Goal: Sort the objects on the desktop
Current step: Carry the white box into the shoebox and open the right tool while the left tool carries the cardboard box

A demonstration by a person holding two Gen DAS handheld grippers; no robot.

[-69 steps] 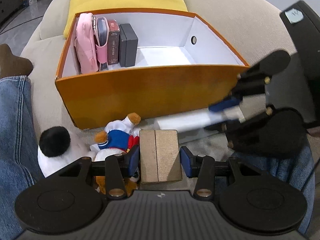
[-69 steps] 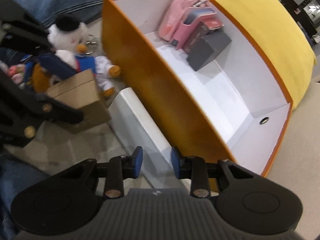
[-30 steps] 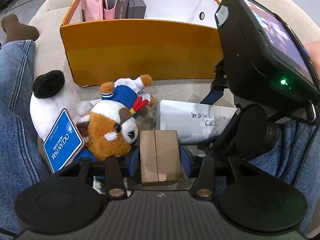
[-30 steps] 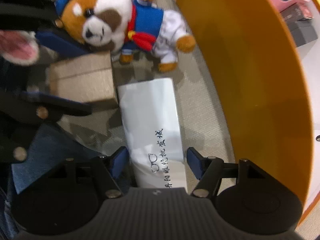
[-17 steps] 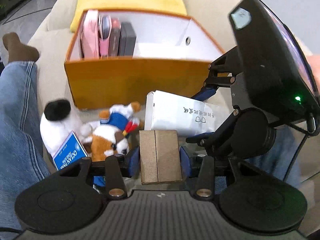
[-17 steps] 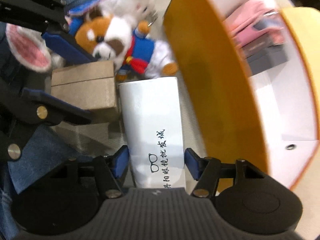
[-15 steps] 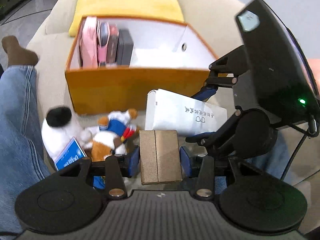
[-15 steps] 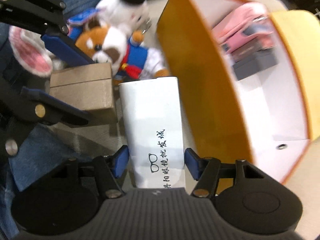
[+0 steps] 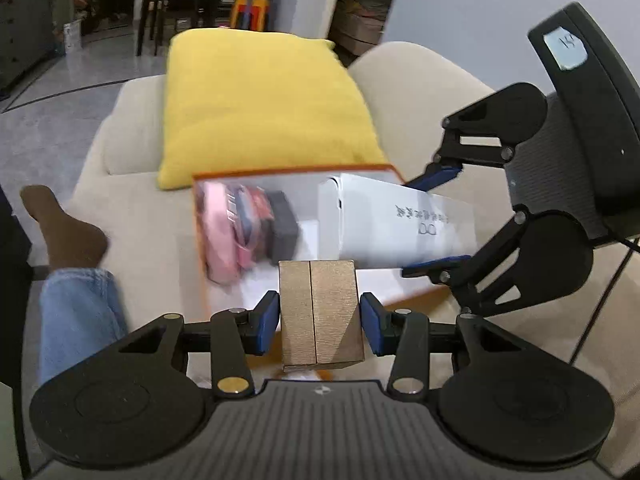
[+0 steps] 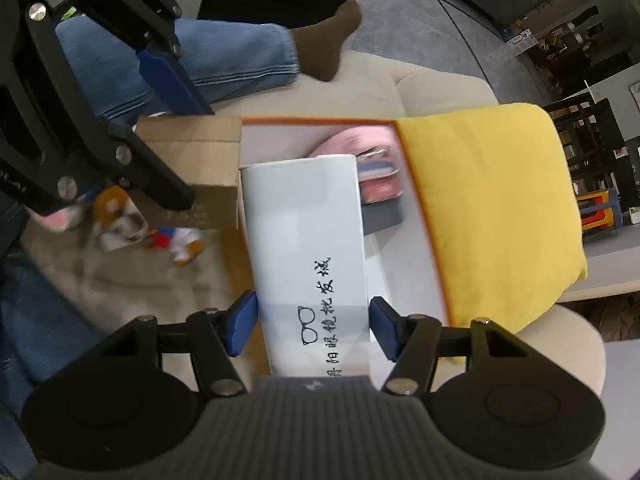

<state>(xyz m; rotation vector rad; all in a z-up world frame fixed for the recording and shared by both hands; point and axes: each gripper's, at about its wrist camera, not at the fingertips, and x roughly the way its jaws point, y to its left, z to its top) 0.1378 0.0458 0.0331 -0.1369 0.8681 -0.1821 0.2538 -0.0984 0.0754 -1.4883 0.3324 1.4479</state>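
- Left wrist view: my left gripper (image 9: 319,322) is clamped on the brown cardboard box (image 9: 320,316), both blue pads pressing its sides.
- The box hangs above the near edge of the orange storage box (image 9: 304,170), which sits on the beige sofa (image 9: 132,216).
- Inside the orange storage box, against its left wall, I see a pink pouch (image 9: 218,236) and dark cases (image 9: 282,230) standing in a row, blurred.
- A yellow cushion (image 9: 260,104) lies just behind the orange storage box.
- My right gripper (image 9: 446,216) grips a white glasses case (image 9: 396,222) over the orange storage box's right part.
- Right wrist view: my right gripper (image 10: 313,326) pinches the white glasses case (image 10: 306,248) by its long sides, above the orange storage box (image 10: 420,216).
- A plush toy (image 10: 120,220) lies on the sofa outside the orange storage box, below the brown cardboard box (image 10: 192,160).
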